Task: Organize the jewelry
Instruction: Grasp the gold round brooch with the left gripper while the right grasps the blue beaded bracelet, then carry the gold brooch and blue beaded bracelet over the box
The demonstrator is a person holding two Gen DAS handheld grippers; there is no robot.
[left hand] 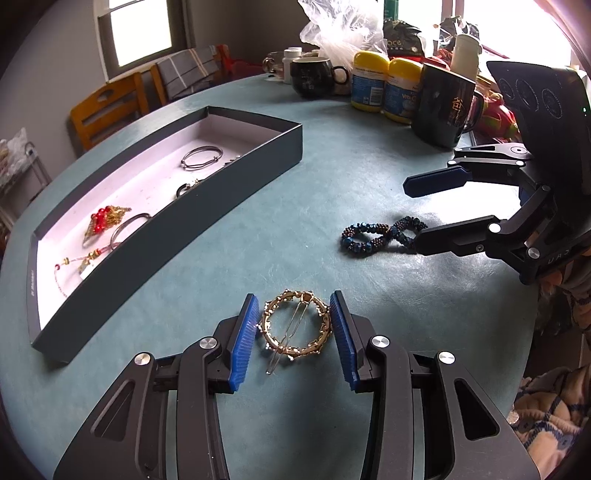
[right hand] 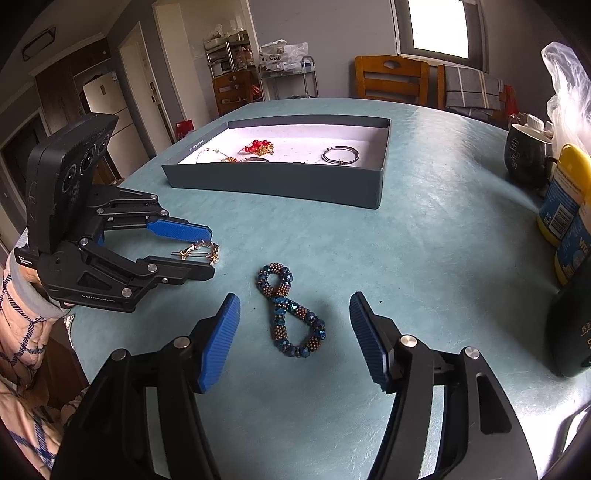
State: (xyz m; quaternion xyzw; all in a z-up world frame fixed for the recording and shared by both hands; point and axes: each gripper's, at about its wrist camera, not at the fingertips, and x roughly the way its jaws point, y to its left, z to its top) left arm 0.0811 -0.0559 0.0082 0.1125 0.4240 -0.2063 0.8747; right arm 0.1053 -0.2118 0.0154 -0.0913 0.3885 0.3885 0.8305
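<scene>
A round gold hair clip (left hand: pixel 295 326) lies on the teal table between the blue pads of my open left gripper (left hand: pixel 294 306); the pads stand close on both sides of it. The clip also shows in the right wrist view (right hand: pixel 201 251), between the left gripper's fingers (right hand: pixel 210 251). A blue and bronze beaded bracelet (right hand: pixel 291 312), twisted into a figure eight, lies between the wide-open pads of my right gripper (right hand: pixel 293 308). It also shows in the left wrist view (left hand: pixel 382 234), beside the right gripper (left hand: pixel 412 216). A dark box (left hand: pixel 207 206) with a white floor holds several jewelry pieces.
Dark mugs (left hand: pixel 441 107), yellow-lidded bottles (left hand: pixel 386 88) and a plastic bag (left hand: pixel 340 33) crowd the table's far side. The box (right hand: pixel 280 181) lies beyond both grippers. Wooden chairs (right hand: pixel 391 79) stand behind the table. The table's edge runs close by my left hand (right hand: pixel 77 332).
</scene>
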